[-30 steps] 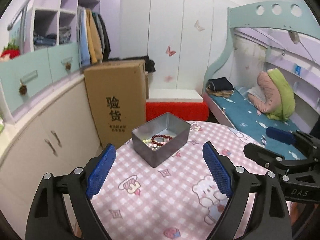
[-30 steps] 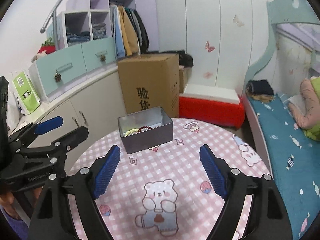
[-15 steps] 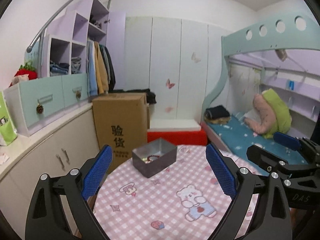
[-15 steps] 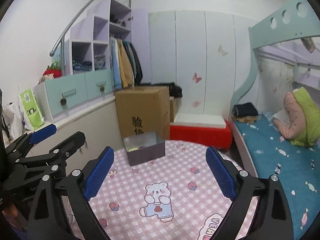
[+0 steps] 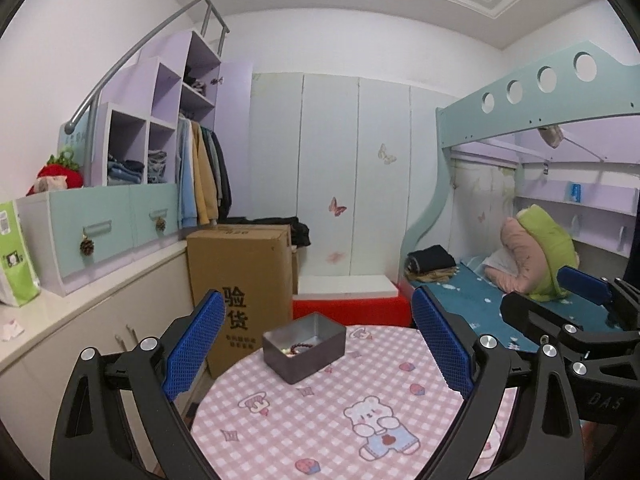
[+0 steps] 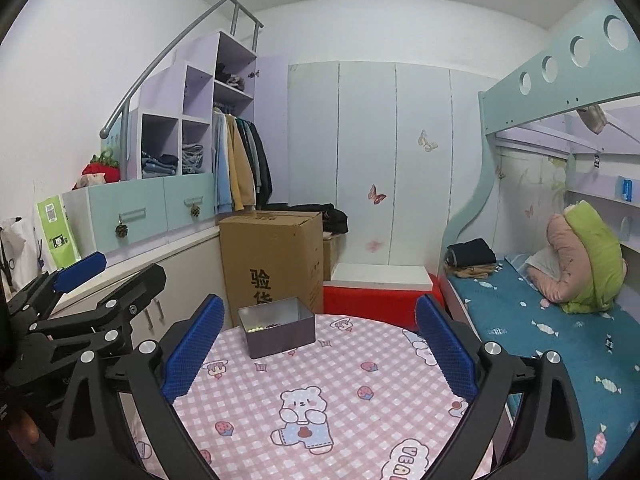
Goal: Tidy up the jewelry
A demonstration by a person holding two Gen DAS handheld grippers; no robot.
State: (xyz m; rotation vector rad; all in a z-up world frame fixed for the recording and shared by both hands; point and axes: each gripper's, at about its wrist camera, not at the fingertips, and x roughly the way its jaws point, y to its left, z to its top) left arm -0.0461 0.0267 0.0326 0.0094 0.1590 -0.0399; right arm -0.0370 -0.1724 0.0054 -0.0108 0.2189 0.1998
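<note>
A grey metal tin (image 5: 305,346) stands at the far side of the round table with the pink checked cloth (image 5: 320,420). A dark red bead bracelet (image 5: 301,348) and pale beads lie inside it. The tin also shows in the right wrist view (image 6: 277,331). My left gripper (image 5: 316,344) is open and empty, held back from and above the table. My right gripper (image 6: 318,348) is open and empty too, beside the left one. Each gripper shows at the edge of the other's view.
A tall cardboard box (image 5: 240,280) stands behind the table, with a red and white bench (image 5: 348,304) next to it. Cabinets and a counter (image 5: 80,320) run along the left. A bunk bed (image 5: 500,292) with blue bedding is on the right.
Both grippers have pulled back and risen away from the tin, which now looks smaller and farther. Both stayed open and empty.
</note>
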